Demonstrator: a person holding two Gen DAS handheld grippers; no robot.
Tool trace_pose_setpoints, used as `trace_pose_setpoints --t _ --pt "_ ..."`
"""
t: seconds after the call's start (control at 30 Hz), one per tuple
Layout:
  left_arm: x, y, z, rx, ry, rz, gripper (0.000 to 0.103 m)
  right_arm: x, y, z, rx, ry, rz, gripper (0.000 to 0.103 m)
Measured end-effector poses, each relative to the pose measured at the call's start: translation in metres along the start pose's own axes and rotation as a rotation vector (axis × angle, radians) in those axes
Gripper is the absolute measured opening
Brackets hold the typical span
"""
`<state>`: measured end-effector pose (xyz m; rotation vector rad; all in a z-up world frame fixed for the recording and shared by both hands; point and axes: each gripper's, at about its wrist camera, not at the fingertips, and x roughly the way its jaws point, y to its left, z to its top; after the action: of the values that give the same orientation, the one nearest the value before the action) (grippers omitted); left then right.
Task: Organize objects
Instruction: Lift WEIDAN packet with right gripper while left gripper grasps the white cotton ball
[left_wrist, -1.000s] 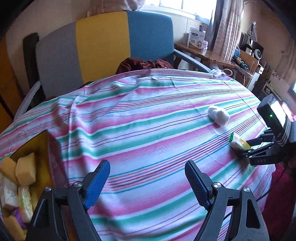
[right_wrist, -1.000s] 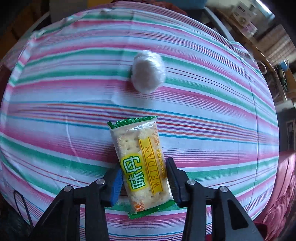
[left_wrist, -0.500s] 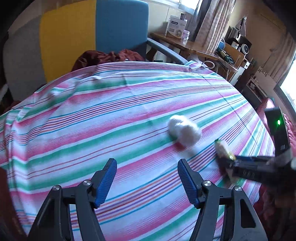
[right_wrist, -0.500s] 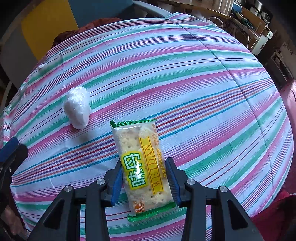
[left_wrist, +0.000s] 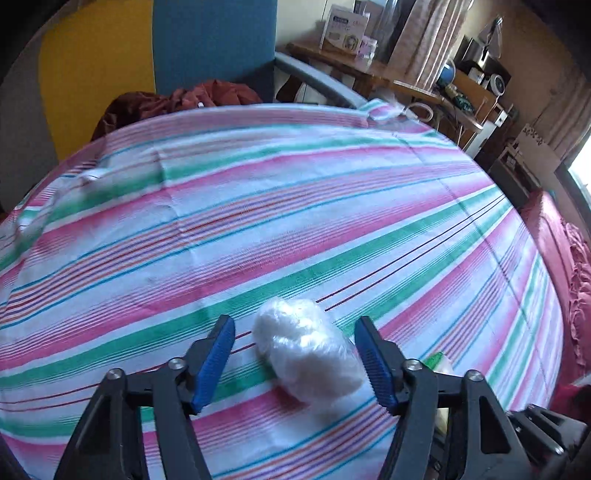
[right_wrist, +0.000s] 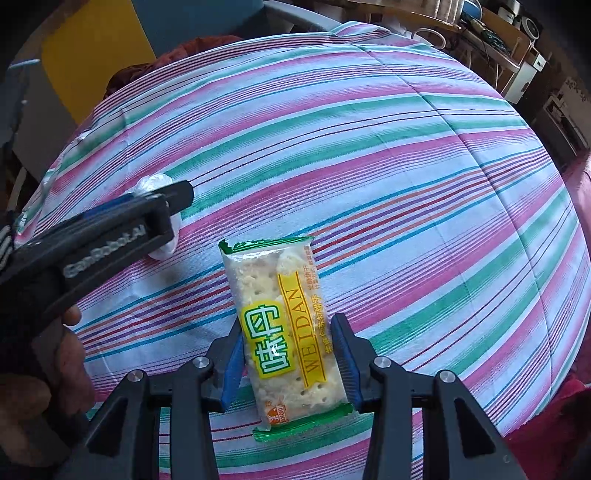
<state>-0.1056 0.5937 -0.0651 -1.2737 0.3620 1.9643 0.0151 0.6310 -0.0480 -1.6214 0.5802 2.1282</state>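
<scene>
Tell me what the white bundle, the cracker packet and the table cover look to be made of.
White bundle: seems crinkled clear plastic film round something white; glossy wrinkles, contents unclear. Cracker packet: shiny plastic wrapper, see-through over the crackers, with crimped green ends. Table cover: looks like matte woven cloth; soft creases, striped.

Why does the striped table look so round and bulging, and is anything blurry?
Left wrist view: the fisheye lens bows the striped tablecloth, whose far left edge is smeared; the white wrapped ball looks soft. Right wrist view: same bulge, but the cracker packet print is sharp.
</scene>
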Motion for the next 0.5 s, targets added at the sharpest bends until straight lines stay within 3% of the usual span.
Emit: trace_pose_setpoints --t 0.07,0.2,0.4,0.5 --pt "0.005 -0.004 -0.004 0.046 -0.005 0.047 0.037 -0.001 -0.001 0.000 -0.003 0.000 0.011 0.045" --pt "-0.012 0.011 -0.022 0.053 -0.018 0.039 0.036 -0.004 -0.002 0.002 0.000 -0.009 0.049 0.045" --pt "-0.057 0.061 -0.081 0.090 -0.080 0.141 0.035 -0.008 0.026 0.002 -0.135 -0.001 0.183 0.044" --pt "-0.081 0.096 -0.117 0.053 -0.101 0.193 0.035 -0.004 0.041 0.000 -0.209 0.018 0.215 0.044"
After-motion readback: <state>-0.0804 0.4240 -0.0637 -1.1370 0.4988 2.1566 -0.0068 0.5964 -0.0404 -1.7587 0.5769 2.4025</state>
